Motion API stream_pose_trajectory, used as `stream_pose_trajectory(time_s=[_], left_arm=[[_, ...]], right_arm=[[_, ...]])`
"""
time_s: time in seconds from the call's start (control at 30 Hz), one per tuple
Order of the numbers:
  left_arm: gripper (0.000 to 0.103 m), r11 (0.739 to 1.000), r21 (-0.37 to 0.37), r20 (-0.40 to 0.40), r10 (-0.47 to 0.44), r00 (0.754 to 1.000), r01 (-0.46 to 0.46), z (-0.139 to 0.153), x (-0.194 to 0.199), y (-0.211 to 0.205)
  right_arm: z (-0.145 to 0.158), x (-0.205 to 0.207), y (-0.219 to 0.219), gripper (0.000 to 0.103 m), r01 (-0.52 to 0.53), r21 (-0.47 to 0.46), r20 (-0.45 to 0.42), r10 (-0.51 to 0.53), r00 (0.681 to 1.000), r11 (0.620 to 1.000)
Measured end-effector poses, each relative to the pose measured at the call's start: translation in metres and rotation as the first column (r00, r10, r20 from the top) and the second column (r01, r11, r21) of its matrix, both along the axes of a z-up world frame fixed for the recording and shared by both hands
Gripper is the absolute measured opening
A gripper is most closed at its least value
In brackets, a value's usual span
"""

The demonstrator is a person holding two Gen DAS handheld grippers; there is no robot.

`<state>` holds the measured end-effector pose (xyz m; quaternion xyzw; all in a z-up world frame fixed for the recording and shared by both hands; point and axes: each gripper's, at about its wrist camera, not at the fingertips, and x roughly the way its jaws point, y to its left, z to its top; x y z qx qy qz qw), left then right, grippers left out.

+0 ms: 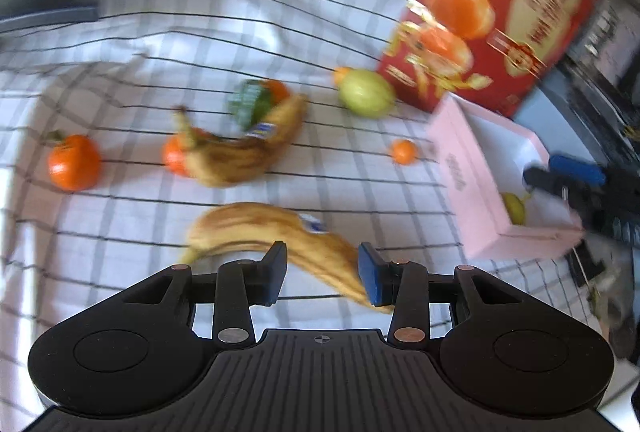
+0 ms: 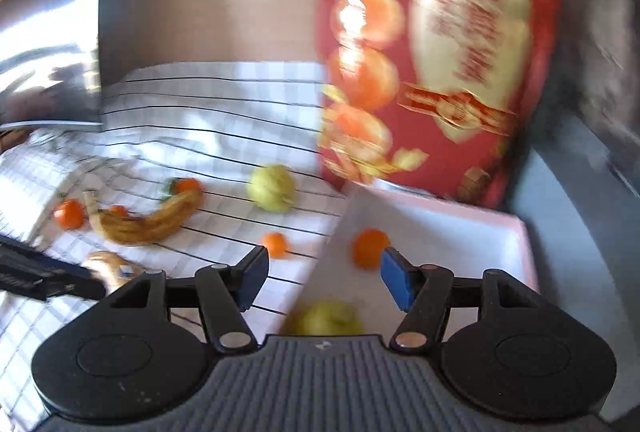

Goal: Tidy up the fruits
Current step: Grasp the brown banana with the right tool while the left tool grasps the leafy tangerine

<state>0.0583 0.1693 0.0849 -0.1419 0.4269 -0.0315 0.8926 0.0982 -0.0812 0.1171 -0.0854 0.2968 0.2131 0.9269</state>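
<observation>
A red carton [image 2: 436, 64] stands well beyond the right gripper [image 2: 324, 282], whose jaws are apart over a pink tray [image 2: 516, 232] holding an orange [image 2: 370, 247] and a green fruit [image 2: 326, 318]. The left gripper [image 1: 322, 272] has its jaws apart astride a banana [image 1: 280, 228]; whether they touch it is unclear.

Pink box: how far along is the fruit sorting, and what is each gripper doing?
Done: the pink box holds an orange and a yellow-green fruit. In hand: nothing gripped. The right gripper is open above the box; the left gripper is open with the near banana between its jaws, not pinched. Left on the cloth: both bananas, several oranges and a green fruit.
</observation>
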Motion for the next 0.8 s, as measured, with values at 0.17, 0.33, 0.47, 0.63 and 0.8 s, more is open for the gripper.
stream_pose_trajectory(time_s=[0.17, 0.33, 0.47, 0.63, 0.8], left_arm=[[0.044, 0.992, -0.001, -0.006, 0.127, 0.992, -0.127, 0.0, -0.018, 0.044], [0.044, 0.978, -0.005, -0.021, 0.211, 0.977, -0.211, -0.005, -0.036, 0.078], [0.043, 0.973, 0.006, -0.039, 0.232, 0.972, -0.231, -0.01, -0.049, 0.095], [0.043, 0.976, 0.011, -0.038, 0.219, 0.975, -0.219, -0.013, -0.052, 0.105], [0.043, 0.992, 0.022, -0.002, 0.128, 0.992, -0.128, -0.013, -0.031, 0.096]], right_arm=[[-0.023, -0.001, 0.069, 0.067, -0.222, -0.009, -0.103, 0.219, 0.97, 0.975], [-0.059, 0.007, 0.14, 0.067, -0.403, -0.08, -0.18, 0.384, 0.905, 0.912], [-0.078, 0.021, 0.165, 0.067, -0.42, -0.102, -0.223, 0.39, 0.893, 0.902], [-0.083, 0.021, 0.161, 0.044, -0.375, -0.098, -0.244, 0.343, 0.907, 0.922], [-0.079, 0.009, 0.138, 0.037, -0.297, -0.049, -0.3, 0.27, 0.915, 0.953]])
